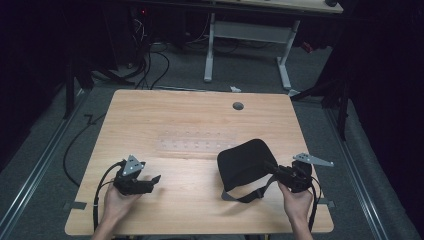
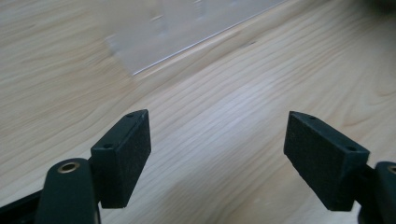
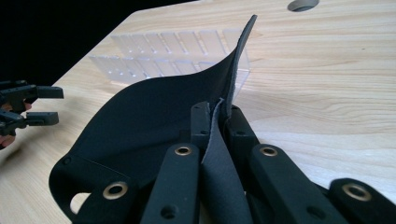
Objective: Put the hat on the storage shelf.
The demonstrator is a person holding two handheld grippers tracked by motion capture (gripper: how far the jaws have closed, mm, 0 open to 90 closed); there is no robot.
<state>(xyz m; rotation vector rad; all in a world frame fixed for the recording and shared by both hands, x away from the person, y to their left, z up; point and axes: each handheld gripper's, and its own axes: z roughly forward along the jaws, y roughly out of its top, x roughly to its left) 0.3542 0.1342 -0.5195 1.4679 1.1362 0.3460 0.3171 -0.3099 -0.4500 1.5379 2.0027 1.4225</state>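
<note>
Black pad (image 1: 243, 162) edge clamped in right tongs (image 1: 276, 170); left tongs (image 1: 155, 180) released, well apart; bench (image 1: 190, 115) bare beyond.

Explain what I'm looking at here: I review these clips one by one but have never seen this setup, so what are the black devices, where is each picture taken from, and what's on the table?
A person sits at a wooden table and holds a hand-operated two-jaw gripper in each hand; there is no robot arm.

The high view comes from a fixed camera above, looking down; the forearms enter from the bottom. The other two pictures come from cameras riding on the grippers, looking along their black jaws.

The left gripper is open, with nothing between its jaws, just bare wood under it in its own view.

The right gripper is shut on the edge of a black fabric piece, which has a strap hanging from it. Part of the fabric is lifted and curled.

A clear plastic compartment tray lies on the middle of the table, and a round grey hole sits near the far edge.
</note>
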